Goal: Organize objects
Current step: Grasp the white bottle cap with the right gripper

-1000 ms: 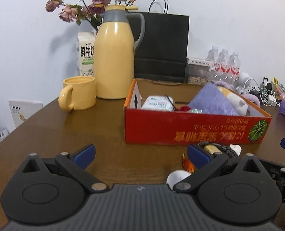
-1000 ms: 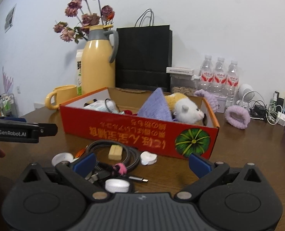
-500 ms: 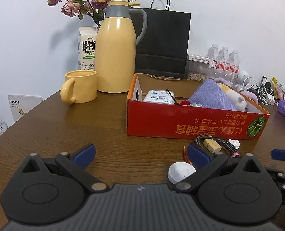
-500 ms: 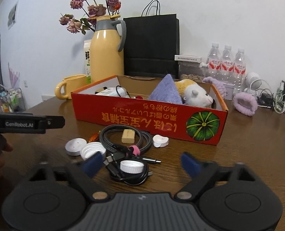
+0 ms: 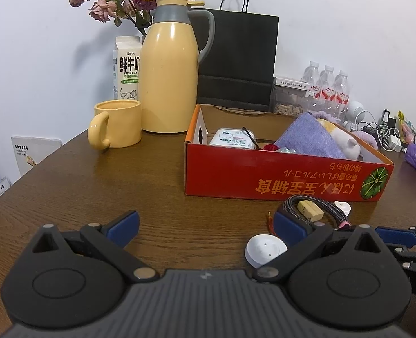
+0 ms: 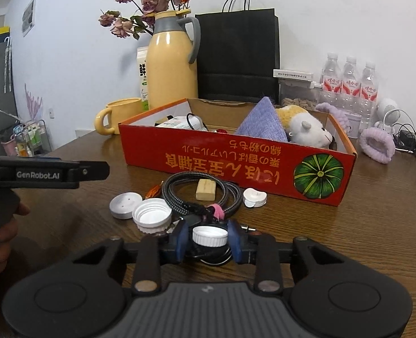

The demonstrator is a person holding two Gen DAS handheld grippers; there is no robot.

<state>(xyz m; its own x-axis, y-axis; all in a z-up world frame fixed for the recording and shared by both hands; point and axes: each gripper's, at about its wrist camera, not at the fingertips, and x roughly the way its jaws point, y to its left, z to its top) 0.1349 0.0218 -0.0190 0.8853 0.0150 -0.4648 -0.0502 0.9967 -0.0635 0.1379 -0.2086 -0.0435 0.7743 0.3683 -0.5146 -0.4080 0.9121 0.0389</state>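
Right gripper (image 6: 209, 241) grips a white cap (image 6: 209, 236), lower centre; left gripper (image 5: 205, 226) wide, idle. Next: lift into red box (image 6: 236, 166).

On the tabletop (image 6: 362, 225), a box (image 6: 236, 166) sits mid-frame; cable (image 6: 202, 194) and caps (image 6: 151, 215) lie before it, mug (image 6: 115, 115) and jug (image 6: 171, 67) toward upper left.

"FRESH MILK" stands on the milk carton (image 5: 127, 69), upper left; "GenRobot.AI" on the left gripper (image 6: 47, 173), at the frame's left edge
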